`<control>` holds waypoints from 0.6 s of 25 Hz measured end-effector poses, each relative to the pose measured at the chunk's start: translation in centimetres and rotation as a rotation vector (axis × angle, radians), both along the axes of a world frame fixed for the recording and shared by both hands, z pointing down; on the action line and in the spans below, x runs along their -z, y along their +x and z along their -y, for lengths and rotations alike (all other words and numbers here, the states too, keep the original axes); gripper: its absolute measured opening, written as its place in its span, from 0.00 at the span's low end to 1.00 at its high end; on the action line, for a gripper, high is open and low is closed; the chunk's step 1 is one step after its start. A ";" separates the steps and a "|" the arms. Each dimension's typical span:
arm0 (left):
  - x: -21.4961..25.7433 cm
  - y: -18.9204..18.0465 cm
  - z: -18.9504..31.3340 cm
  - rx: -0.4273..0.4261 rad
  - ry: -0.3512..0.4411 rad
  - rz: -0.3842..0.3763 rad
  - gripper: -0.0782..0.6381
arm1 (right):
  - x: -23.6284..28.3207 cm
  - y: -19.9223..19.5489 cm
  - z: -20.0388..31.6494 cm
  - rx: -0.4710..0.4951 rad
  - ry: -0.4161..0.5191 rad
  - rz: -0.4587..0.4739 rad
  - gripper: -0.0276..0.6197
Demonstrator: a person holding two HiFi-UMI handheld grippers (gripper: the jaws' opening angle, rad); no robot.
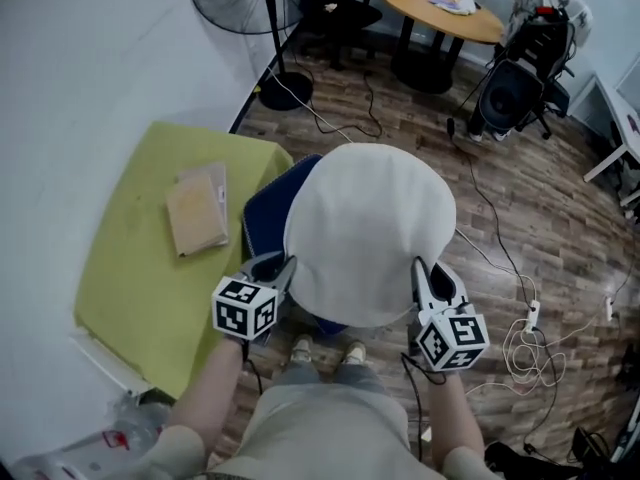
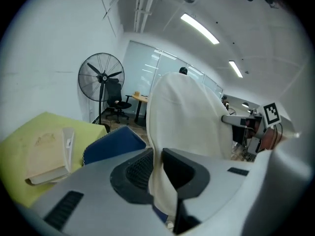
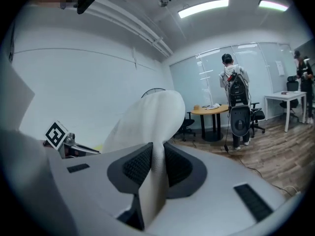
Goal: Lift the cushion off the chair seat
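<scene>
A round white cushion [image 1: 370, 230] hangs in the air above a blue chair seat [image 1: 265, 213], held by its near edge on both sides. My left gripper [image 1: 283, 268] is shut on the cushion's left edge; the fabric [image 2: 160, 181] is pinched between its dark pads. On the right edge my right gripper [image 1: 421, 276] is shut too, with the cloth [image 3: 156, 173] squeezed between its jaws. The cushion [image 2: 184, 117] rises tall ahead in the left gripper view, and the blue chair [image 2: 112, 144] shows below it. Most of the seat is hidden under the cushion.
A yellow-green table [image 1: 150, 258] with a tan notebook [image 1: 197, 210] stands left, against the white wall. A standing fan [image 1: 262, 18], a round wooden table [image 1: 440, 13], office chairs and floor cables [image 1: 520, 338] lie beyond. A person [image 3: 231, 82] stands far off.
</scene>
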State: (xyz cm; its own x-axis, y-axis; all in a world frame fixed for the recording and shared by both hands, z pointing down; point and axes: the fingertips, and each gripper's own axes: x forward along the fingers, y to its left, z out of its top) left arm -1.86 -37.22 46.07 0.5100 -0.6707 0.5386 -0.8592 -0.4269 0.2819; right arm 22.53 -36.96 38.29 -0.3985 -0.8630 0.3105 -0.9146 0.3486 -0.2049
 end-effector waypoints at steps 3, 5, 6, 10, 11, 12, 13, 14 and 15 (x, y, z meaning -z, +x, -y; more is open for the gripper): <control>3.7 -0.5 -0.4 -0.001 0.051 -0.005 0.21 | 3.7 -0.5 -0.8 0.005 0.050 0.008 0.17; 5.8 -0.6 -0.9 -0.003 0.087 -0.006 0.21 | 5.9 -0.6 -1.5 0.007 0.086 0.007 0.17; 6.8 -0.6 -1.2 -0.003 0.106 -0.008 0.21 | 6.9 -0.6 -2.0 0.008 0.107 0.006 0.17; 10.3 -0.7 -2.8 0.004 0.173 -0.028 0.21 | 10.5 -0.8 -4.1 0.019 0.188 0.010 0.17; 11.1 -0.8 -3.2 0.004 0.188 -0.033 0.21 | 11.3 -1.0 -4.5 0.022 0.206 0.008 0.17; 12.0 -0.9 -3.5 0.003 0.202 -0.040 0.21 | 12.2 -1.1 -5.0 0.026 0.223 0.006 0.17; 12.8 -1.0 -3.9 0.003 0.215 -0.047 0.21 | 13.1 -1.2 -5.4 0.030 0.240 0.005 0.17; 13.6 -1.0 -4.2 0.003 0.228 -0.055 0.21 | 13.9 -1.2 -5.8 0.034 0.255 0.004 0.17; 14.5 -0.9 -4.5 0.002 0.241 -0.062 0.21 | 14.8 -1.1 -6.1 0.038 0.271 0.002 0.17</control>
